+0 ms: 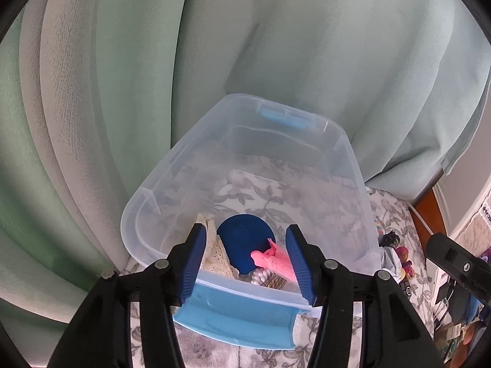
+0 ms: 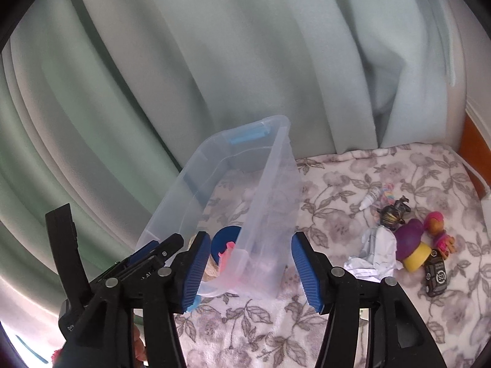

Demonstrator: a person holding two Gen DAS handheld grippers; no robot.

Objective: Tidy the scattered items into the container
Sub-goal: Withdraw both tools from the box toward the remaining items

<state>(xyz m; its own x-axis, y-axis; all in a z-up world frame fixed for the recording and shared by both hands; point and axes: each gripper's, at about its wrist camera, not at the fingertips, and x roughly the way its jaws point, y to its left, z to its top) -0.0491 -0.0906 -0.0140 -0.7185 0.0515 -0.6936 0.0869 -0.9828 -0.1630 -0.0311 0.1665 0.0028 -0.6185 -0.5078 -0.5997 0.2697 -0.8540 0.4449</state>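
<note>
A clear plastic container (image 1: pixel 147 190) with blue handles stands on a floral bedspread. Inside its near end lie a dark blue round disc (image 1: pixel 242 239), a pink hair clip (image 1: pixel 276 260), a cream lace cloth (image 1: pixel 214 254), cotton swabs (image 1: pixel 260 277) and hair pins. My left gripper (image 1: pixel 245 236) hovers open over that end, its pads touching nothing. My right gripper (image 2: pixel 251 239) is open just beside the container's (image 2: pixel 190 165) near right corner. Loose on the bedspread to the right are crumpled paper (image 2: pixel 377 251), a purple and yellow toy (image 2: pixel 411 245), a pink-haired doll (image 2: pixel 435 227), a black toy car (image 2: pixel 435 276), a small white bottle (image 2: pixel 369 197) and a dark figure (image 2: pixel 392 214).
Pale green curtains (image 1: pixel 276 46) hang close behind the container. The bedspread (image 2: pixel 337 184) ends at an orange wooden edge (image 2: pixel 472 141) at the far right. Cluttered items sit beyond the bed at the right rim of the left wrist view.
</note>
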